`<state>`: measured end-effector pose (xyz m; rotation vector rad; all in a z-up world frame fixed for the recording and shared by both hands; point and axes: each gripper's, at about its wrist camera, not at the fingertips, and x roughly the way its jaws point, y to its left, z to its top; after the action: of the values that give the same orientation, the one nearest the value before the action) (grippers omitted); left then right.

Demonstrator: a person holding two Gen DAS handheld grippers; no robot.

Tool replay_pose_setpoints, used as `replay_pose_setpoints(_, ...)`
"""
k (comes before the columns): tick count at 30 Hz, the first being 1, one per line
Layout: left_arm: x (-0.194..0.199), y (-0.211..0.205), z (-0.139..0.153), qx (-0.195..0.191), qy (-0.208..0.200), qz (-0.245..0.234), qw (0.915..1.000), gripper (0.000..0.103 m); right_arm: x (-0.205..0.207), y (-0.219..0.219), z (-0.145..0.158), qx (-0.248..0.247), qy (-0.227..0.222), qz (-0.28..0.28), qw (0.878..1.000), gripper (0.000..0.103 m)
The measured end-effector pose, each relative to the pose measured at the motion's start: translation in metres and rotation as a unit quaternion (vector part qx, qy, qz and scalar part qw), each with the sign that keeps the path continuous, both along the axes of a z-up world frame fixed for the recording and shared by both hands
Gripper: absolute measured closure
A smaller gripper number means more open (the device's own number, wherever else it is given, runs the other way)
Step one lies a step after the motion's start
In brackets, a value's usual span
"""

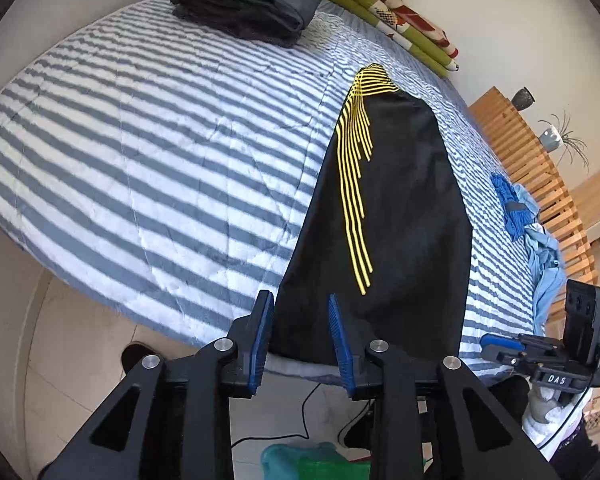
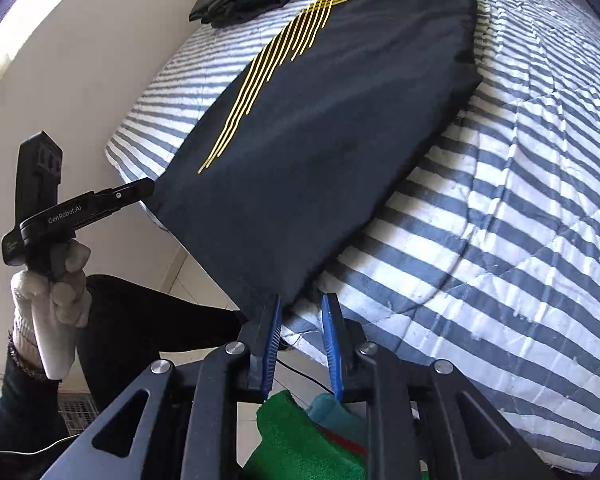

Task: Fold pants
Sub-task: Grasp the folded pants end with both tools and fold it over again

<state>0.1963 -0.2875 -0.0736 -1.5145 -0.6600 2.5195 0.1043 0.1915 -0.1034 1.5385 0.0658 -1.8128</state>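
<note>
Blue pads (image 1: 260, 344) on my left gripper (image 1: 302, 340) sit closest to me, and they are spread apart with nothing pinched between them. The near edge of the black pants (image 1: 384, 208) lies right in front of that gap, at the near-left corner of the cloth. The pants are laid long on the striped bed (image 1: 140, 152), running away from me, with yellow lines (image 1: 356, 184) down one side. They look like they are already folded in half the long way, one leg on top of the other, but I cannot be sure.

Moving right, my right gripper (image 2: 300, 332) is at the other near corner. Its fingers are spread too. The left finger touches or hides the cloth edge, and I cannot tell if any cloth is inside the gap. A gloved hand (image 2: 52, 288) holds the left tool off to the side in that view.

Far back on the bed there is a dark folded pile (image 1: 244, 0), and some blue clothes (image 1: 532, 220) lie at the right edge.

I think this is the grab step, just before the next fold. Next, I need to push both grippers a bit forward, close on both corners, and carry the near end up toward the far end evenly.
</note>
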Motion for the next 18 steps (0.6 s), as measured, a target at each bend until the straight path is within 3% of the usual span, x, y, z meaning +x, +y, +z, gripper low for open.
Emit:
replay_pose_setpoints(5, -0.055, 0.015, 0.029, -0.018, 0.017, -0.036, 0.999, 0.072, -0.037, 0.042, 0.034, -0.041, 0.04, -0.076, 0.996, 0.077)
replay_pose_setpoints(8, -0.094, 0.023, 0.033, -0.01, 0.014, -0.049, 0.9986, 0.072, -0.062, 0.062, 0.045, -0.051, 0.065, -0.119, 0.99, 0.076)
replay_pose_setpoints(15, -0.186, 0.039, 0.018, 0.007, -0.012, -0.057, 0.9983, 0.071, -0.115, 0.069, 0.033, -0.037, 0.073, -0.157, 0.984, 0.071)
replay_pose_setpoints(18, -0.217, 0.04, 0.008, 0.019, -0.022, -0.062, 0.9976, 0.059, -0.137, 0.06, 0.018, -0.034, 0.058, -0.158, 0.985, 0.067)
